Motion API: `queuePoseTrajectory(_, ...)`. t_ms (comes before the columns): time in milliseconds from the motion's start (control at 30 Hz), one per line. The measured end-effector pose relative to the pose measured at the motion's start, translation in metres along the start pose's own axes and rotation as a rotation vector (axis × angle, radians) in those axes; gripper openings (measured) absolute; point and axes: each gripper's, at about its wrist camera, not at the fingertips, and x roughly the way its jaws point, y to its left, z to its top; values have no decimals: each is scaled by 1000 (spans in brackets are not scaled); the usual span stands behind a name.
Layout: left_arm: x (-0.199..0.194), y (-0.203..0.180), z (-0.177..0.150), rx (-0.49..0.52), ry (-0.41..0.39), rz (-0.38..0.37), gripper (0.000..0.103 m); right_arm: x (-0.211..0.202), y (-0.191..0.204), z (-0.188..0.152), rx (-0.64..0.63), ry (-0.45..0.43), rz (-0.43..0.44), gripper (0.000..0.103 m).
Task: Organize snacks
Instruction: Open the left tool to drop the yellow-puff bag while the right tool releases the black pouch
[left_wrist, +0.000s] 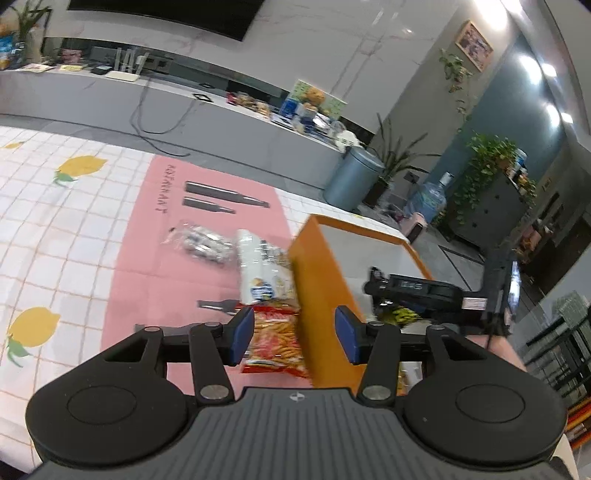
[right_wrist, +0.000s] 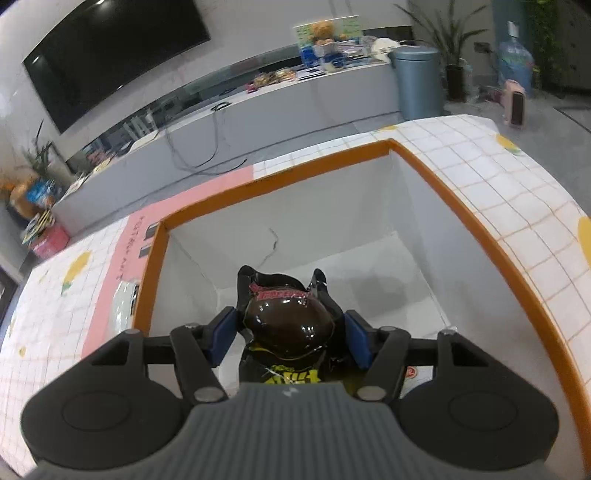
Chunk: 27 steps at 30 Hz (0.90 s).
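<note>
Right wrist view: right tool (right_wrist: 290, 338) grips a black snack bag (right_wrist: 290, 325) inside the orange-rimmed box (right_wrist: 461, 206); left tool (left_wrist: 294, 334) gapes empty.

Snack bags (left_wrist: 271, 295) on mat (left_wrist: 155, 266), just left of box (left_wrist: 321, 295); mat on table (left_wrist: 55, 229).

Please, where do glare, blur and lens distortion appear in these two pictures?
Left wrist view: ceiling lights blow out to glare; the orange box is smeared with blur. Right wrist view: glossy highlights on the black snack bag; the box rim bows from fisheye distortion.
</note>
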Motion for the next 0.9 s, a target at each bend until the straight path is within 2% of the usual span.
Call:
queuePoseTrajectory(233,2,18,-6,4,18,28,57,-11,6,-1,-35,-30,-39,67)
queuePoseTrajectory(367,-1,26,-10,13,23,39,58,-11,4,-3,-34,-19,-61,67)
queuePoseTrajectory(433,-2,31,-12,-1,29,49,59,-13,5,-4,-40,-24,-70,74)
queuePoseTrajectory(500,-2,36,-13,-18,39,53,59,-18,6,-4,-44,-42,-78,92)
queuePoseTrajectory(533,-1,38,-14,-21,42,53,59,-21,6,-4,-44,-53,-79,93)
queuePoseTrajectory(733,-8,44,-13,-32,38,56,64,-57,11,-9,-21,-172,-70,94)
queuePoseTrajectory(900,-15,53,-10,-58,36,67,68,-103,40,-24,-95,-334,24,95)
